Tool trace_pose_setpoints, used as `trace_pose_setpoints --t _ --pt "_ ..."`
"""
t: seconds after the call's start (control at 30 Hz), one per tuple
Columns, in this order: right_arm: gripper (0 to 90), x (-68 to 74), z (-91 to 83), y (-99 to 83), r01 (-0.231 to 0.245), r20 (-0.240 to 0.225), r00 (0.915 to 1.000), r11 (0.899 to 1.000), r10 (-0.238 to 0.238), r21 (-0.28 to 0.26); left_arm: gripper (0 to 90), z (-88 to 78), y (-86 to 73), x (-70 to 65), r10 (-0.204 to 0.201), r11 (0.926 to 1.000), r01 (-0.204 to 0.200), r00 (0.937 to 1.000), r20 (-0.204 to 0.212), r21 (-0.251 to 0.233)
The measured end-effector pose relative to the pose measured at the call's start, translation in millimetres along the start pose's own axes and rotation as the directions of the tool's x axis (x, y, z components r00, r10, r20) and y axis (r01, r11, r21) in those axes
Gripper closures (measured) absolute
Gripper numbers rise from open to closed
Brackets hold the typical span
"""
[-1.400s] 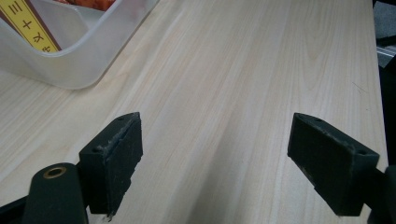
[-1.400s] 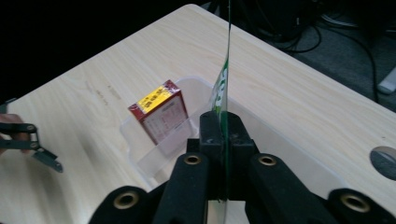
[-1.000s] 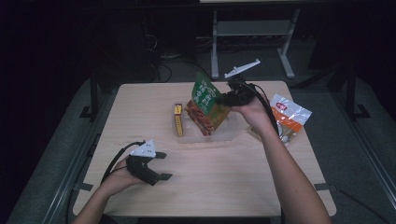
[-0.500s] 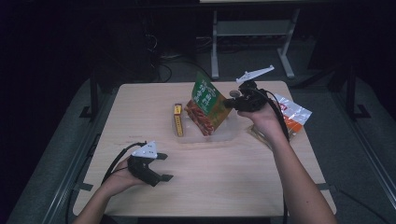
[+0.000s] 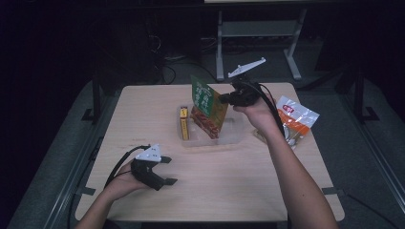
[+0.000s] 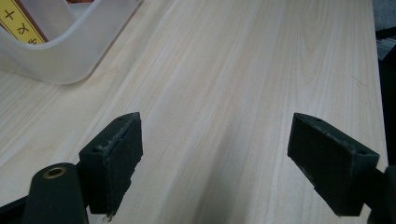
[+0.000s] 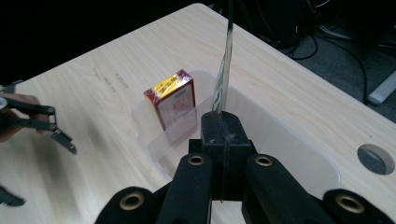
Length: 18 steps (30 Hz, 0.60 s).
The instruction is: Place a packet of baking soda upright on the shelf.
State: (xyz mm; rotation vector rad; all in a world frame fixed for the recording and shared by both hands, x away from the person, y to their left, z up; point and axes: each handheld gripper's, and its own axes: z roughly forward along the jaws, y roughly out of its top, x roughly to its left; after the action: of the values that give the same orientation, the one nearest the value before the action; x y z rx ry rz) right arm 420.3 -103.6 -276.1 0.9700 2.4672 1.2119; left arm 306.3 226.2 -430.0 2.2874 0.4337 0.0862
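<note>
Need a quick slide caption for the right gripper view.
Right gripper shut on the green snack bag's edge, holding it over the clear bin beside the upright red-and-yellow box.

Left tongs [image 5: 165, 170] rest low, jaws wide apart — right tongs [image 5: 224, 99] raised, jaws pressed together.

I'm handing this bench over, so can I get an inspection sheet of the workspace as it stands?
Surface: wooden table, bare wood at the near side.
Job's things: green snack bag held above the clear tub; yellow box upright inside it.
Clutter: orange and white packet at the right edge.
Grippers: right gripper shut on the bag's edge; left gripper open, holding nothing.
Cables: one trailing from each gripper, more on the floor behind.
Surroundings: dark room, grey metal stand behind the table.
</note>
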Motion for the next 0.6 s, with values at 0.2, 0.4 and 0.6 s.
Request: trace_pose_setpoints --t 0.2,0.4,0.6 --pt "90.0 1.0 4.6 3.2 0.008 0.003 1.0000 1.000 -0.008 -0.008 17.6 0.2 -0.1 0.2 0.001 1.0000 -0.001 1.0000 0.000 0.000" --pt "81.0 -1.5 4.4 1.1 -0.003 -0.012 0.9999 1.000 0.003 -0.023 17.5 2.0 -0.4 -0.7 0.028 0.9995 -0.028 0.9996 -0.008 0.013" --pt "63.9 -1.3 0.2 -5.0 0.002 -0.025 0.9997 1.000 -0.002 -0.024 17.5 3.6 -1.0 0.8 0.014 0.9998 -0.014 0.9998 -0.013 0.016"
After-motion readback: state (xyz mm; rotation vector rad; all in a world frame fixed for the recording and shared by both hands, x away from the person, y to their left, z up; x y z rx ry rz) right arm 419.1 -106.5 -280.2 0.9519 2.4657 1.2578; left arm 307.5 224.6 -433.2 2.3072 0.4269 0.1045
